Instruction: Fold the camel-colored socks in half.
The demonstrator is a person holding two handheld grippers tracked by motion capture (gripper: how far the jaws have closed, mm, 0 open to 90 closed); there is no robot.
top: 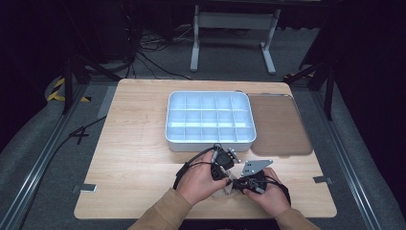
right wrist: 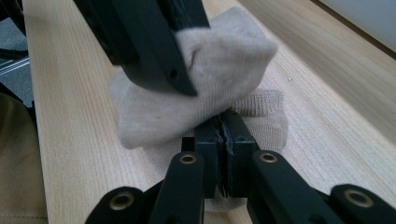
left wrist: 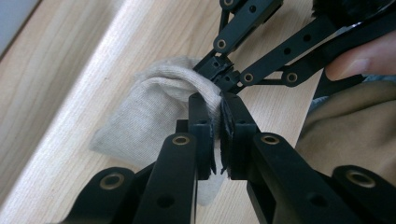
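A beige knitted sock (top: 229, 189) lies bunched on the wooden table (top: 139, 158) near its front edge, between the person's two hands. My left gripper (left wrist: 219, 106) is shut on a fold of the sock (left wrist: 149, 112), pinching the cloth between its pads. My right gripper (right wrist: 225, 122) is shut on another part of the sock (right wrist: 229, 56), low against the tabletop. In the high view the left gripper (top: 225, 177) and the right gripper (top: 241, 183) meet tip to tip over the cloth. In the left gripper view the right gripper (left wrist: 218, 74) reaches in from the upper right.
A white compartment box (top: 209, 139) with several empty cells stands mid-table, just beyond the hands. Its brown translucent lid (top: 278, 125) lies flat to the right of it. Bare wood stretches to the left. Cables and a metal frame lie on the floor behind.
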